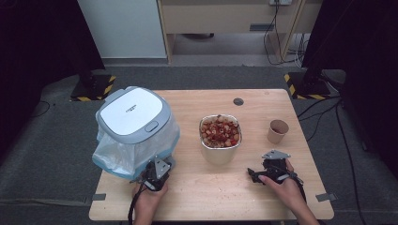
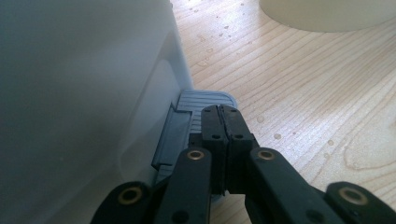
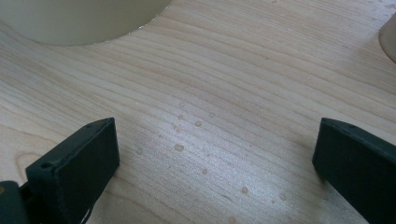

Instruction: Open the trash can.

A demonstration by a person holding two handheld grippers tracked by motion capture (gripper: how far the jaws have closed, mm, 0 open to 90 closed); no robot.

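Resting on the grey foot pedal (image 2: 205, 100) of the pedal bin (image 1: 136, 115), left gripper (image 2: 221, 108) jaws pressed together, empty | right gripper (image 3: 215, 144) spread above table (image 3: 224, 84) | beyond: food container (image 1: 220, 133), paper cup (image 1: 278, 131) | lid lettering unreadable

bins: 1 (image 1: 133, 117) | bowls: 1 (image 1: 220, 152) | cups: 1 (image 1: 277, 131) | grippers: 2
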